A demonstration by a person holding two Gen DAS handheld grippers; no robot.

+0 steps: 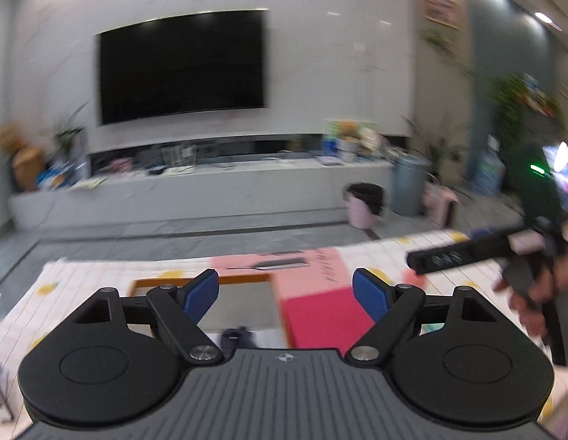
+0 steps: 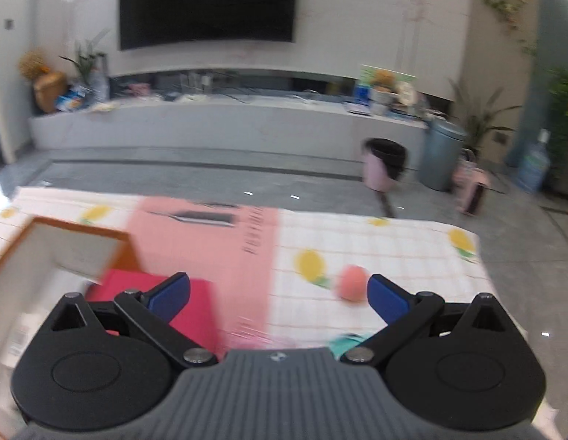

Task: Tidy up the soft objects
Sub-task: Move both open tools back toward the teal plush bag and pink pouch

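**Both tools empty above the worktop; the pink ball is the nearest pick**

The left tool [image 1: 286,295] and the right tool [image 2: 278,299] both hang above the worktop [image 2: 401,253], each with its blue pads spread wide and nothing between them. Both views are smeared by motion, so fine detail is uncertain.

A soft pink ball [image 2: 353,285] lies on the lemon-print cloth, just left of the right tool's right pad and apart from the pink box [image 2: 210,242]. An orange-rimmed bin [image 2: 64,253] stands at the left, touching or nearly touching the box. A teal soft item [image 2: 344,344] peeks out beside the right tool's body; what it is cannot be told.

The step in hand looks like reaching for the ball with the right tool. To do it well, settle the hand first, centre the ball between the pads, come down from above so it cannot roll off, and close gently, since it will squash. The bin seems the likely destination.
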